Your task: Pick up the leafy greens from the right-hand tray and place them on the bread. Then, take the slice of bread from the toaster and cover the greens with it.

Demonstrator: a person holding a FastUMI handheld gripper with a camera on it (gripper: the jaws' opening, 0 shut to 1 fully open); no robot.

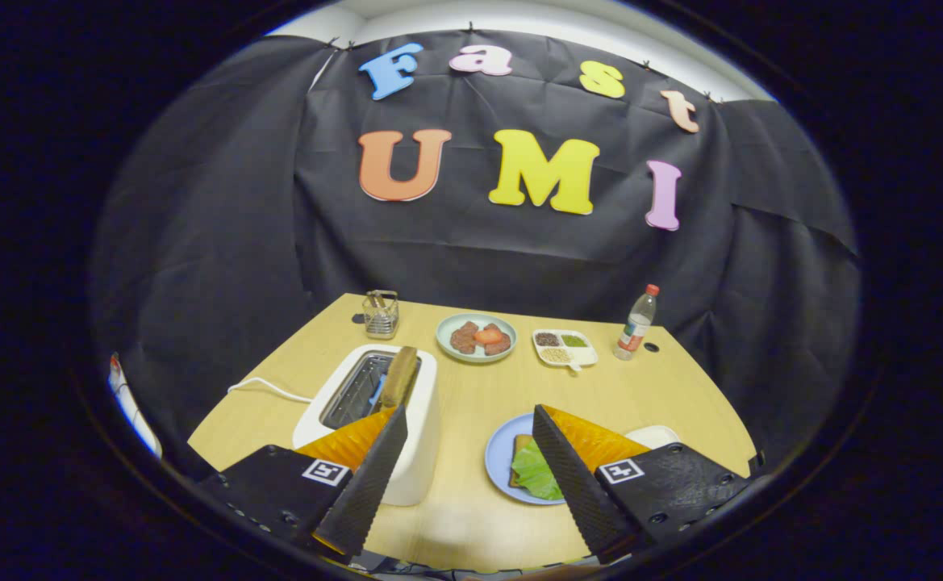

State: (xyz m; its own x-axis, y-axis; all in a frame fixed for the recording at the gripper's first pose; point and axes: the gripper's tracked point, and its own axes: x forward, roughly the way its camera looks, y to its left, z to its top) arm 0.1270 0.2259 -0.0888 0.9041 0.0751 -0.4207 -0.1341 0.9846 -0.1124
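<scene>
My gripper (467,420) hangs open above the near part of the wooden table, nothing between its fingers. A white toaster (406,428) stands behind the left finger, with a brown slice of bread (400,375) sticking up from its right slot. By the right finger lies a blue plate (501,456) holding a slice of bread (520,445) with green leafy greens (537,470) lying on top; the finger hides part of them. A white tray (655,436) peeks out beyond the right finger, mostly hidden.
Far side of the table (471,516): a wire holder (381,313), a pale green plate with meat and tomato (476,336), a white divided dish of seeds (565,347), a plastic bottle (636,324). The toaster's white cord (265,387) trails left.
</scene>
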